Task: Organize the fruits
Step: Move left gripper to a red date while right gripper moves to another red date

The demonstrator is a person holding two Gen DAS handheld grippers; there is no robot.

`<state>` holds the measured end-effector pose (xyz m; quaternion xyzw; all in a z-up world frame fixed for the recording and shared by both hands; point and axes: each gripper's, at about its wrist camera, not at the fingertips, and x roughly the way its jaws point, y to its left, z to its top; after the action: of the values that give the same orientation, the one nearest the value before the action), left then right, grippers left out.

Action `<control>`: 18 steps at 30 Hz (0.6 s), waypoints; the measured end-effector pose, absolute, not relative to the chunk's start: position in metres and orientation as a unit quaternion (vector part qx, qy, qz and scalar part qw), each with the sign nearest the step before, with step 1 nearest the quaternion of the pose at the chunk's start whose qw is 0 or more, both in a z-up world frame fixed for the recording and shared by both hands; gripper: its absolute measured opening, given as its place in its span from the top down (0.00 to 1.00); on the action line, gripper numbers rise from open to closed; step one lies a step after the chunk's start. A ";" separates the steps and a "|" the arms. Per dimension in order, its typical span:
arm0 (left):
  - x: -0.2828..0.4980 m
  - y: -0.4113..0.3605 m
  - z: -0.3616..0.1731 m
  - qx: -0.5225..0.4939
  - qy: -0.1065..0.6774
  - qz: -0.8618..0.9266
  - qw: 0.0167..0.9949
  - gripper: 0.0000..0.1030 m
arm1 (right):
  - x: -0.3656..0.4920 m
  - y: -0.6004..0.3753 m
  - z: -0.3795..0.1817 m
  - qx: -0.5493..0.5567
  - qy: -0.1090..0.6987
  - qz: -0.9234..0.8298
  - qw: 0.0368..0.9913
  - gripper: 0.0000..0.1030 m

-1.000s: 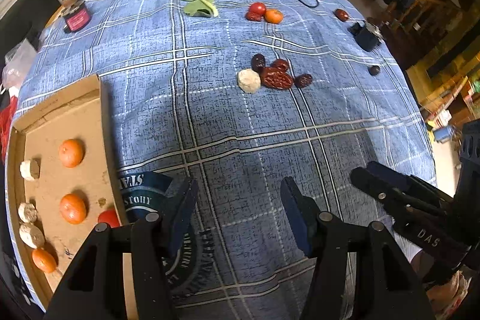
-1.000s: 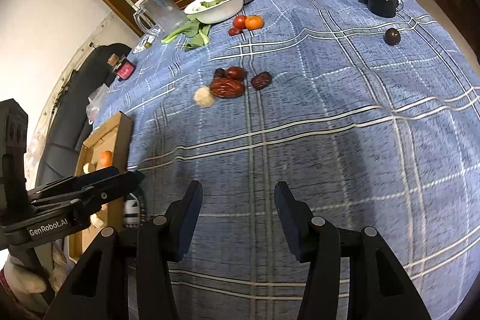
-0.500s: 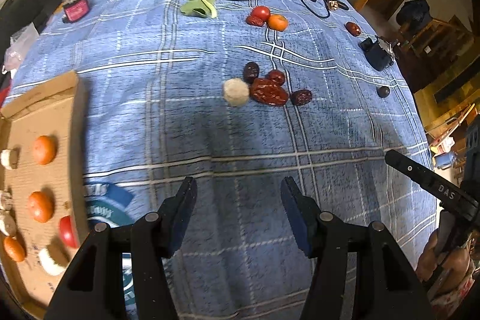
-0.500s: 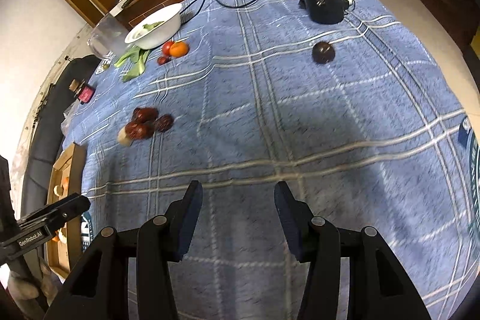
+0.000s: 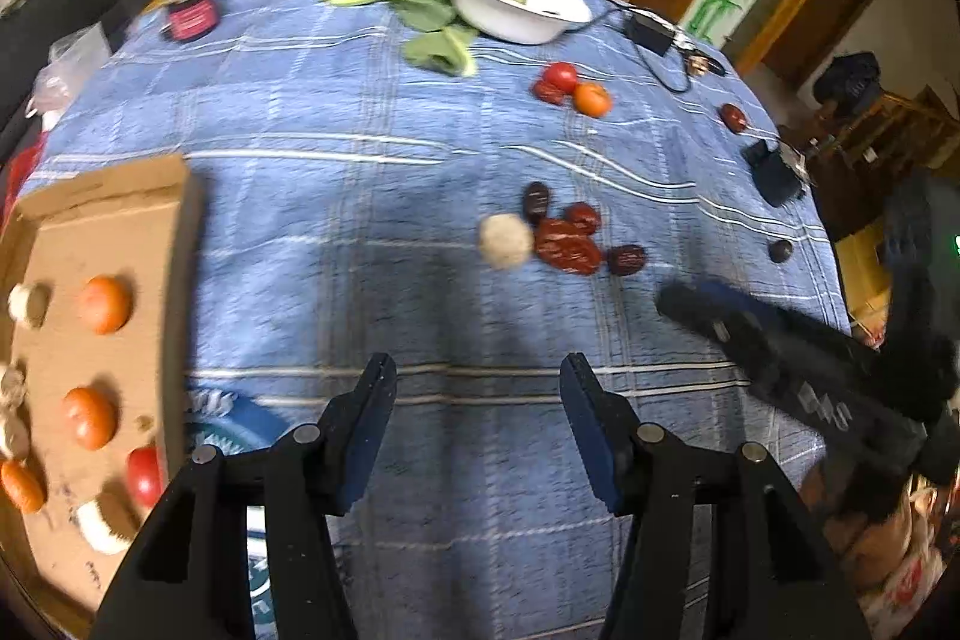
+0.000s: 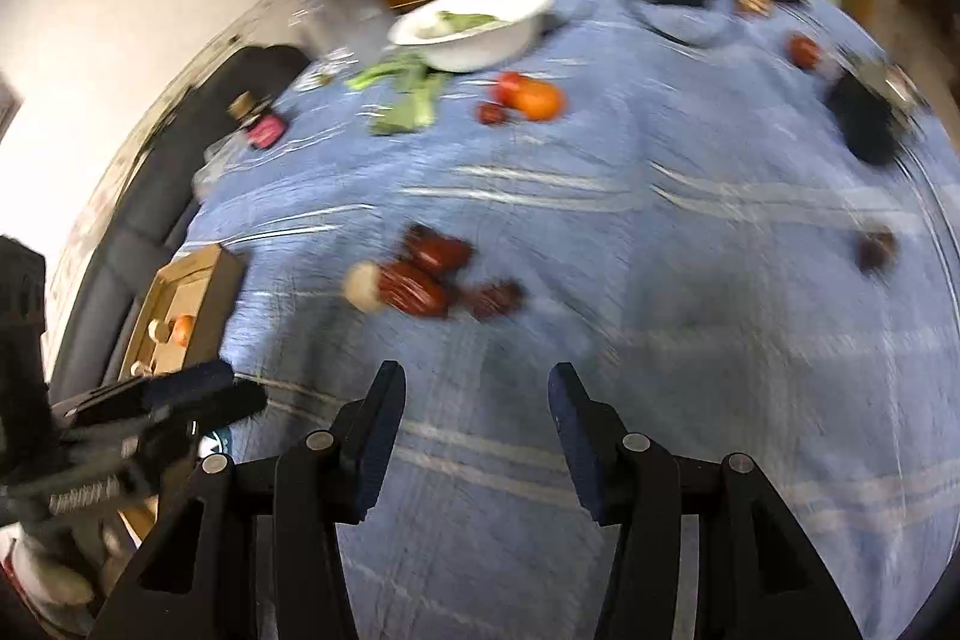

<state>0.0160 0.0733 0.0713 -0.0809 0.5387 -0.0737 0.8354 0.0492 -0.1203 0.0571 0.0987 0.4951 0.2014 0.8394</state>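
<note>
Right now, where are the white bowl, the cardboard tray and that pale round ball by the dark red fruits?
white bowl (image 5: 510, 19), left wrist view, on its outer wall.
cardboard tray (image 5: 66, 244), left wrist view, on its bare floor.
pale round ball (image 5: 505, 240), left wrist view, on its middle.

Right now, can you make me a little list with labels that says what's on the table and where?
surface: round table with blue plaid cloth
cardboard tray: left edge, holds oranges, a tomato and pale round pieces
middle cluster: pale ball beside dark red dates
far group: tomato touching orange
white bowl: far side, leafy greens next to it
left gripper: jaws open, nothing between them
right gripper: jaws open, nothing between them
</note>
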 end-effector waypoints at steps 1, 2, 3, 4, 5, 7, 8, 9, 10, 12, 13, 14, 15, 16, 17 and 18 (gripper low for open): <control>0.013 0.080 0.072 -0.084 0.540 -0.067 0.835 0.46 | 0.056 -0.114 0.055 0.091 0.494 0.207 0.839 0.48; 0.010 0.084 0.072 -0.086 0.540 -0.062 0.835 0.46 | 0.064 -0.105 0.052 0.084 0.496 0.211 0.838 0.48; 0.008 0.088 0.072 -0.088 0.540 -0.058 0.835 0.46 | 0.073 -0.097 0.046 0.079 0.500 0.215 0.835 0.48; 0.005 0.094 0.073 -0.089 0.539 -0.053 0.836 0.46 | 0.078 -0.092 0.041 0.077 0.505 0.218 0.832 0.48; 0.004 0.097 0.073 -0.090 0.539 -0.049 0.836 0.46 | 0.081 -0.086 0.038 0.074 0.503 0.223 0.832 0.48; 0.001 0.105 0.073 -0.093 0.537 -0.042 0.837 0.46 | 0.083 -0.073 0.037 0.077 0.512 0.252 0.817 0.46; 0.000 0.108 0.073 -0.096 0.537 -0.041 0.837 0.46 | 0.081 -0.069 0.038 0.090 0.521 0.275 0.803 0.46; 0.000 0.111 0.073 -0.100 0.537 -0.040 0.837 0.46 | 0.077 -0.065 0.041 0.103 0.525 0.303 0.789 0.46; -0.001 0.114 0.072 -0.106 0.537 -0.039 0.836 0.46 | 0.072 -0.063 0.044 0.122 0.534 0.340 0.764 0.46; -0.001 0.117 0.072 -0.110 0.535 -0.040 0.837 0.46 | 0.059 -0.067 0.051 0.152 0.537 0.382 0.736 0.46; -0.001 0.118 0.072 -0.111 0.535 -0.041 0.837 0.46 | 0.054 -0.073 0.054 0.156 0.535 0.385 0.736 0.46; 0.000 0.118 0.071 -0.111 0.536 -0.044 0.836 0.46 | 0.050 -0.082 0.056 0.158 0.535 0.375 0.741 0.46; 0.001 0.117 0.069 -0.110 0.537 -0.046 0.835 0.46 | 0.048 -0.092 0.056 0.158 0.535 0.357 0.749 0.46; 0.002 0.115 0.067 -0.109 0.540 -0.050 0.833 0.46 | 0.048 -0.103 0.054 0.154 0.535 0.332 0.761 0.46; 0.003 0.113 0.065 -0.108 0.541 -0.053 0.832 0.46 | 0.049 -0.111 0.052 0.146 0.536 0.306 0.773 0.46; 0.005 0.110 0.063 -0.106 0.542 -0.056 0.832 0.46 | 0.051 -0.118 0.050 0.137 0.538 0.283 0.782 0.46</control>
<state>0.0045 0.1097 0.0633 -0.1059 0.5422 -0.0564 0.8316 0.0506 -0.1178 0.0499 0.1371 0.5385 0.2828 0.7819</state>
